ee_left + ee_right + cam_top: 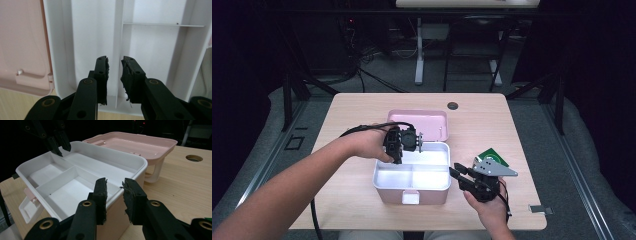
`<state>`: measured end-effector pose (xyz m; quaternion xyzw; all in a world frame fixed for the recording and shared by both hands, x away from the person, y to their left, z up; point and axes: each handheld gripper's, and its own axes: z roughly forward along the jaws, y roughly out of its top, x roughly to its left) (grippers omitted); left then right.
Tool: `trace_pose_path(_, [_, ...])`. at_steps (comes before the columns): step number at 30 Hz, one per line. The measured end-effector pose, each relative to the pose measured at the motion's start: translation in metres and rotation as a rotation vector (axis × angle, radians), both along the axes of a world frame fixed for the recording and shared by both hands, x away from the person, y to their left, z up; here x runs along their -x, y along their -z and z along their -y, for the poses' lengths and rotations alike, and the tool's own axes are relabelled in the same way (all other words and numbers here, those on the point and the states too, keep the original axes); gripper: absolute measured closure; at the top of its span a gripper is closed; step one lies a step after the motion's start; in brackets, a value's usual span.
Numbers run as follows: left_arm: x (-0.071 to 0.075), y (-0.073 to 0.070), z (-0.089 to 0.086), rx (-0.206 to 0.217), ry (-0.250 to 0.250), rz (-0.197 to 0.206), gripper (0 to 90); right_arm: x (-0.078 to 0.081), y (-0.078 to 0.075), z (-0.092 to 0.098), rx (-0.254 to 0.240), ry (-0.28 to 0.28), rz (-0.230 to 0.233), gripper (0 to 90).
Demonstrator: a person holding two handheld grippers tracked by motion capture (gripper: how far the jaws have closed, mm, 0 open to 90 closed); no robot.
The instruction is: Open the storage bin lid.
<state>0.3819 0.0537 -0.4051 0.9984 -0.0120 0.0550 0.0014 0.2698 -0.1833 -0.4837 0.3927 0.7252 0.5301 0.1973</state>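
The left gripper (408, 142) hung over the box (412, 176), jaws slightly apart astride its divider (119, 50), gripping nothing; straddling squarely mattered. The right gripper (467, 181) waited, slightly parted, empty.

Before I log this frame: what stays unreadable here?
- Left gripper, high view: its fingertips, hidden behind its own body and the hand.
- Green card, high view: print too small, partly under the right gripper.
- Box, right gripper view: near wall cut off behind the jaws.
- Lid, left gripper view: cropped by the frame edge.
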Motion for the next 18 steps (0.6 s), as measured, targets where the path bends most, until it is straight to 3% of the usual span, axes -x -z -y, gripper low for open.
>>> trace_pose_path(18, [0.0, 0.017, 0.014, 0.009, 0.013, -0.025, 76.0, -0.006, 0.006, 0.01, 0.002, 0.03, -0.022, 72.0])
